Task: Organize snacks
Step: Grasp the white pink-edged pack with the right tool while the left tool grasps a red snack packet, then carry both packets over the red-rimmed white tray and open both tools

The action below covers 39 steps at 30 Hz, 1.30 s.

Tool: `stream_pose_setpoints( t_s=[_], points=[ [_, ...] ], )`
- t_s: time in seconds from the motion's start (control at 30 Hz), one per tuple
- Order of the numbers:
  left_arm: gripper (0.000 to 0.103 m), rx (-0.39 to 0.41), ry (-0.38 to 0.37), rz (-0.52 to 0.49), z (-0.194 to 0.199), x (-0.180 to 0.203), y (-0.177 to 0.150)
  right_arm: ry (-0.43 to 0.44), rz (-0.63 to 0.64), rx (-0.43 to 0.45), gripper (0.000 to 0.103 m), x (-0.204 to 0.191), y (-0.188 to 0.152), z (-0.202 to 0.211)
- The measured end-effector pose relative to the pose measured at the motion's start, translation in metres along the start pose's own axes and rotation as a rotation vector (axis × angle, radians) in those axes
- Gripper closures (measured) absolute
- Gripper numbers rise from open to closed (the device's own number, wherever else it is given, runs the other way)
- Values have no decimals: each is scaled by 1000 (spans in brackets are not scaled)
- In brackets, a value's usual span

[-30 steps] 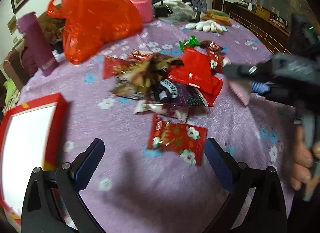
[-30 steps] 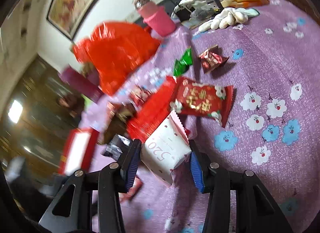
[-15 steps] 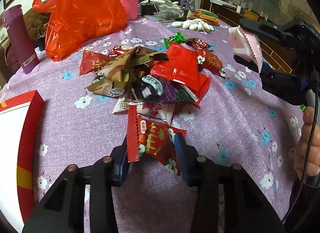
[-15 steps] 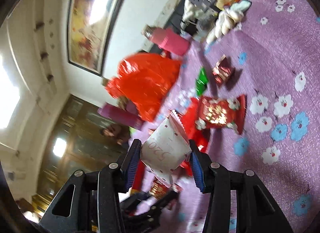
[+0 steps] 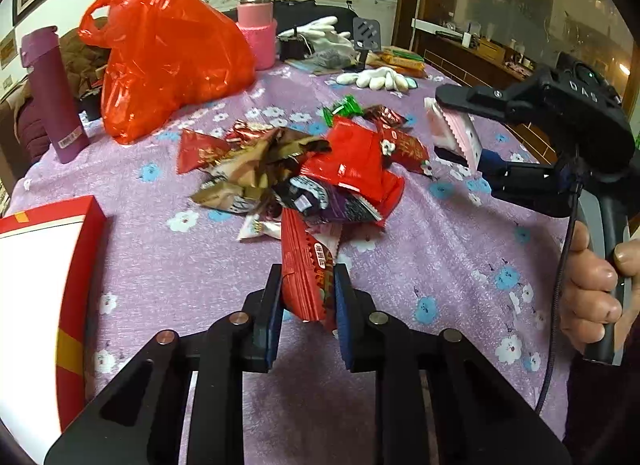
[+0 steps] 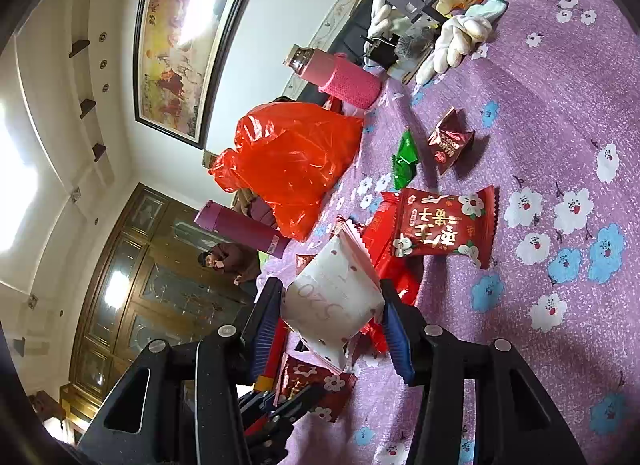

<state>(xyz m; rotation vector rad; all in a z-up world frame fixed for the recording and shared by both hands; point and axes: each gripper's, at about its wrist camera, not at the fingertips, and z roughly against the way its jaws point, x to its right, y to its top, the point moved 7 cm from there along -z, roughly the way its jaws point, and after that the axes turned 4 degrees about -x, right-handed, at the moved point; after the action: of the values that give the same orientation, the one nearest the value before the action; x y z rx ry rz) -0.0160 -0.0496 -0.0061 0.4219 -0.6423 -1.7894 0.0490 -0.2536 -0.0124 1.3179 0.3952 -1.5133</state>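
A pile of snack packets lies mid-table on the purple flowered cloth. My left gripper is shut on a red snack packet, held edge-up above the cloth in front of the pile. My right gripper is shut on a white-and-pink packet, held in the air to the right of the pile; it also shows in the left wrist view. A red-and-white box lies at the left edge.
A red plastic bag, a purple bottle, a pink flask, white gloves and orange packets stand at the back. A red flowered packet, a green candy and a dark red candy lie apart.
My left gripper closed on the red packet and lifted it edge-up. My right gripper raised the white-and-pink packet off the pile and holds it to the right.
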Motion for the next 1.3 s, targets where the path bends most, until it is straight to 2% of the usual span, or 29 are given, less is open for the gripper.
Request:
stream_pose_setpoints(
  t_s=[0.17, 0.27, 0.37, 0.5, 0.57, 0.7, 0.77, 0.93, 1.0, 1.07, 1.1, 1.13, 1.2, 1.27, 1.3],
  points=[
    [83, 2, 9, 44, 3, -10, -6, -3, 41, -5, 52, -9, -4, -2],
    [83, 22, 18, 69, 20, -23, -7, -9, 61, -8, 52, -14, -6, -5],
    [83, 67, 67, 96, 51, -45, -8, -22, 75, -44, 52, -21, -15, -16],
    [83, 142, 209, 141, 97, -93, -10, 17, 121, -160, 53, -58, -46, -55],
    [83, 143, 283, 180, 114, -123, -18, 56, 141, -217, 53, -80, -63, -78],
    [83, 93, 393, 292, 126, -185, -51, 78, 194, -379, 53, -123, -112, -150],
    [83, 65, 425, 341, 127, -208, -66, 77, 208, -447, 53, -139, -134, -181],
    [82, -21, 484, 404, 123, -243, -99, 75, 271, -568, 50, -174, -189, -241],
    [81, -49, 498, 415, 121, -247, -106, 47, 296, -585, 47, -182, -202, -252],
    [77, -63, 524, 419, 120, -246, -106, 54, 304, -615, 46, -189, -212, -257],
    [72, -62, 530, 413, 118, -246, -104, 62, 304, -615, 45, -189, -210, -253],
    [65, -56, 535, 409, 120, -246, -104, 63, 311, -603, 42, -189, -208, -249],
    [58, -42, 542, 400, 120, -242, -99, 51, 330, -557, 40, -184, -193, -235],
    [55, -18, 531, 378, 122, -231, -91, 37, 327, -504, 39, -178, -176, -222],
    [50, -9, 525, 369, 123, -228, -87, 23, 319, -462, 38, -170, -160, -208]
  ],
)
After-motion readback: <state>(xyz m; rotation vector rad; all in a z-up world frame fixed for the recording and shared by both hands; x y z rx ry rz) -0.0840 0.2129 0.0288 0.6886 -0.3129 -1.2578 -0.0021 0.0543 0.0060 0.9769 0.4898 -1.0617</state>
